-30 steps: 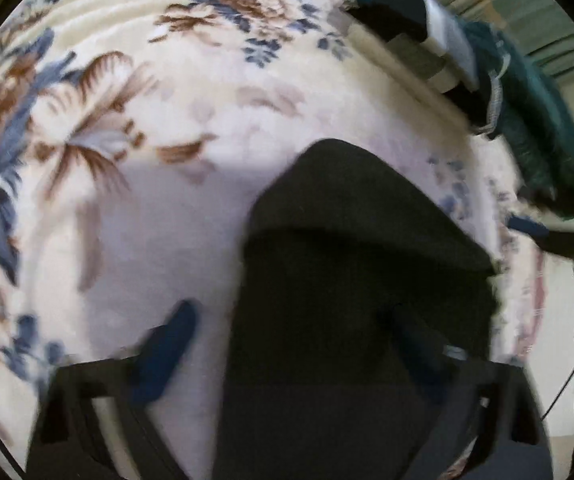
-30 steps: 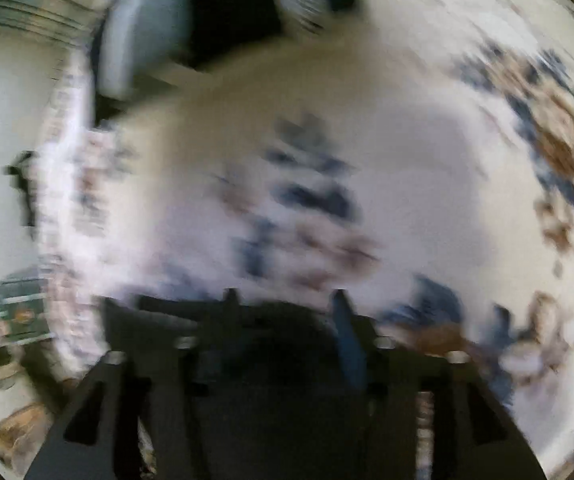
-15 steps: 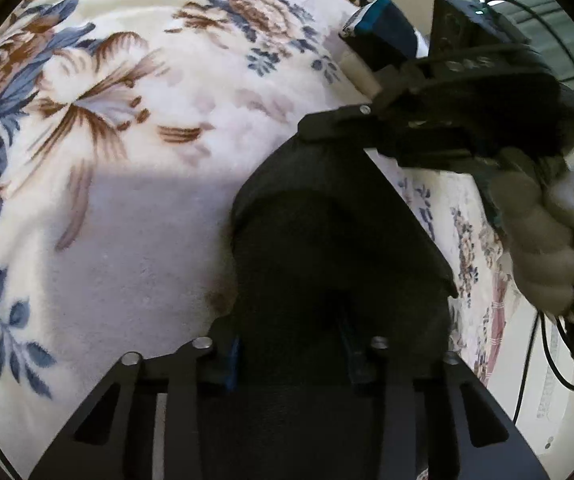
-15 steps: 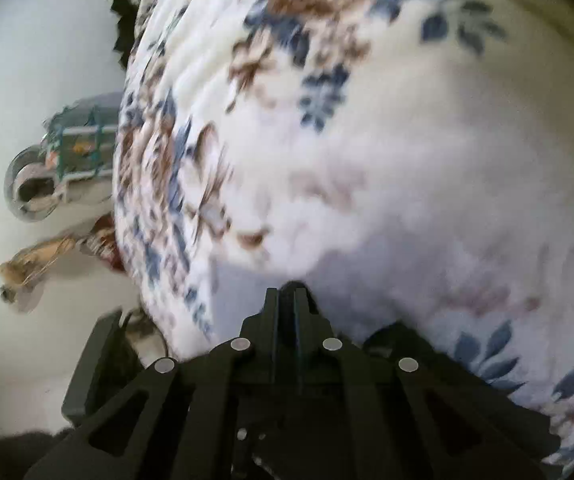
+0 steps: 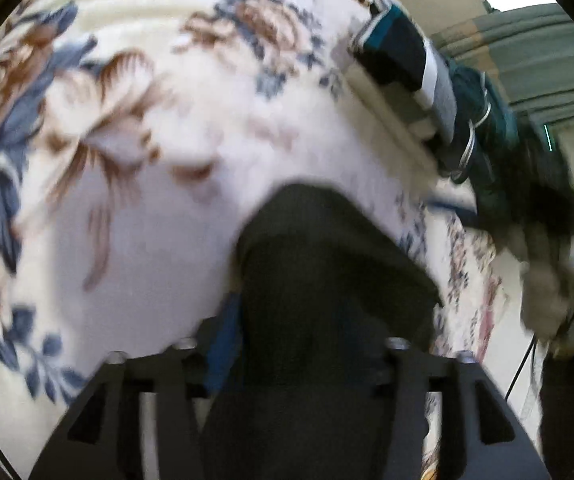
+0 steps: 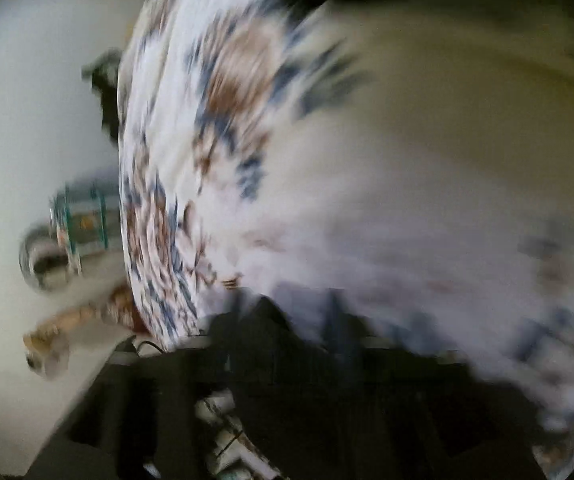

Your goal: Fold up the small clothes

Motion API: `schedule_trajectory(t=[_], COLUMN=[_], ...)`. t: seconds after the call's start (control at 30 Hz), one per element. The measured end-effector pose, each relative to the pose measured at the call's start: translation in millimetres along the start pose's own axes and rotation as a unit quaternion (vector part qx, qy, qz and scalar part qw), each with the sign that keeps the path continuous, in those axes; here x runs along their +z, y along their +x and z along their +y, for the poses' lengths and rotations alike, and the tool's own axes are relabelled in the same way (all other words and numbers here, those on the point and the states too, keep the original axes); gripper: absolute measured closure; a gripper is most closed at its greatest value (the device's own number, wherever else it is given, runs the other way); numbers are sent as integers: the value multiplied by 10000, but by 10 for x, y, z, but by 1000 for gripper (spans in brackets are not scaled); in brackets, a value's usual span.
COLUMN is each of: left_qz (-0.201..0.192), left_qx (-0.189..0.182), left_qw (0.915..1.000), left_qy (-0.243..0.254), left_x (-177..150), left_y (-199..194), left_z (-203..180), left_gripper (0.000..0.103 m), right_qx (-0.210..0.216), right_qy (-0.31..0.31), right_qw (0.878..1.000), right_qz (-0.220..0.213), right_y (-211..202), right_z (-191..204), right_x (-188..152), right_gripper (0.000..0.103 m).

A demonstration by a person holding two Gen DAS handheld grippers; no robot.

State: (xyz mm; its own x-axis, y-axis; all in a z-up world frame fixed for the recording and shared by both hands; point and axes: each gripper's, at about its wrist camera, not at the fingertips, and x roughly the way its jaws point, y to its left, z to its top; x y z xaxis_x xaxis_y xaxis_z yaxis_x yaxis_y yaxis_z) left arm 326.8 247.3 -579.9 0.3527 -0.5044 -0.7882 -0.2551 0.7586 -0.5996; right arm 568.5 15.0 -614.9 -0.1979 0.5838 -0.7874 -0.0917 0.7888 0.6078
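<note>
**A:** Where is the garment right now?

**Me:** The dark garment (image 5: 327,280) lies on the floral blanket (image 5: 135,208), folded into a compact wedge, its near part running in between the fingers of my left hand-held gripper (image 5: 307,344). Those jaws have just been opening; they now stand moderately wide with the cloth between them, and I can't see the pads pressing on it.

**A:** And the right one?

**Me:** My right hand-held gripper (image 6: 299,320) has just been opening too. That view is badly smeared; something dark sits low between the fingers, but I can't tell whether it is cloth or the tool itself.

**A:** What worries you?

**Me:** Two things, I'd judge. If a blue finger pad (image 5: 223,344) catches a layer as I draw the left hand away, it could drag the top flap and undo the fold. And the plush blanket grips fabric, so sliding the garment may bunch the lower layer.

**A:** Anything nearby?

**Me:** A stack of folded clothes (image 5: 411,68) sits well apart at the blanket's far edge; a hasty sweep could knock it.
</note>
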Motion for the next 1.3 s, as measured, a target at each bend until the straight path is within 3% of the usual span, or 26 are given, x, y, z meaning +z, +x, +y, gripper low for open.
schedule_trajectory(t=[0.1, 0.27, 0.3, 0.33, 0.37, 0.43, 0.47, 0.5, 0.53, 0.67, 0.77, 0.83, 0.87, 0.9, 0.93, 1.03, 1.07, 1.1, 1.23, 1.3], left_qz=[-45, 382, 420, 453, 523, 464, 351, 235, 110, -120, -191, -197, -203, -201, -193, -149, -138, -110, 143, 368], left_qx=[-16, 12, 118, 227, 342, 533, 558, 530, 466, 324, 169, 154, 146, 138, 134, 146, 154, 137, 106, 287], left_qw=[10000, 9991, 9985, 9971, 9954, 9937, 9942, 9957, 9971, 9994, 9986, 9984, 9983, 9983, 9983, 9987, 9987, 9989, 9997, 9988], left_qy=[-39, 199, 341, 566, 720, 873, 848, 725, 587, -101, -472, -508, -523, -526, -525, -467, -456, -437, -140, 111], left_x=[257, 586, 581, 579, 567, 529, 518, 514, 529, 558, 527, 516, 511, 515, 519, 535, 538, 545, 583, 590], left_y=[99, 541, 581, 626, 655, 645, 600, 538, 481, 414, 414, 428, 426, 430, 452, 480, 470, 470, 538, 586], left_z=[-22, -98, -138, -199, -238, -290, -293, -270, -251, -5, 142, 130, 134, 135, 114, 89, 90, 82, 13, -57], left_gripper=[43, 45, 51, 66, 94, 94, 95, 95, 95, 95, 95, 95, 95, 95, 95, 95, 95, 95, 95, 92], right_qx=[-411, -356, -266, -170, -51, 115, 130, 59, -13, 98, 190, 269, 352, 490, 606, 871, 897, 733, 141, 209], right_qy=[403, 1264, 1400, 1420, 1432, 1399, 1362, 1353, 1490, 1797, 1740, 1734, 1743, 1746, 1710, 1611, 1529, 1413, 1857, 2018], right_qw=[9977, 9905, 9892, 9892, 9893, 9899, 9901, 9897, 9871, 9728, 9737, 9798, 9805, 9810, 9812, 9827, 9837, 9862, 9750, 9741], right_qz=[-369, -401, -349, -306, -276, -218, -316, -464, -579, -1458, -1460, -960, -831, -694, -663, -261, -309, -454, -1215, -995], right_y=[-525, -744, -666, -611, -515, -346, -321, -316, -326, -567, -627, -562, -532, -478, -458, -226, -190, -162, -312, -175], right_z=[-550, -1414, -1543, -1635, -1670, -1697, -1690, -1677, -1685, -1704, -1713, -1746, -1770, -1799, -1828, -1816, -1802, -1734, -1787, -1891], right_x=[-399, -874, -933, -934, -965, -977, -977, -986, -991, -960, -818, -773, -769, -805, -843, -889, -912, -911, -919, -912], right_gripper=[42, 40, 40, 40, 40, 40, 49, 97, 102, 103, 103, 98, 77, 42, 32, 28, 44, 98, 100, 100])
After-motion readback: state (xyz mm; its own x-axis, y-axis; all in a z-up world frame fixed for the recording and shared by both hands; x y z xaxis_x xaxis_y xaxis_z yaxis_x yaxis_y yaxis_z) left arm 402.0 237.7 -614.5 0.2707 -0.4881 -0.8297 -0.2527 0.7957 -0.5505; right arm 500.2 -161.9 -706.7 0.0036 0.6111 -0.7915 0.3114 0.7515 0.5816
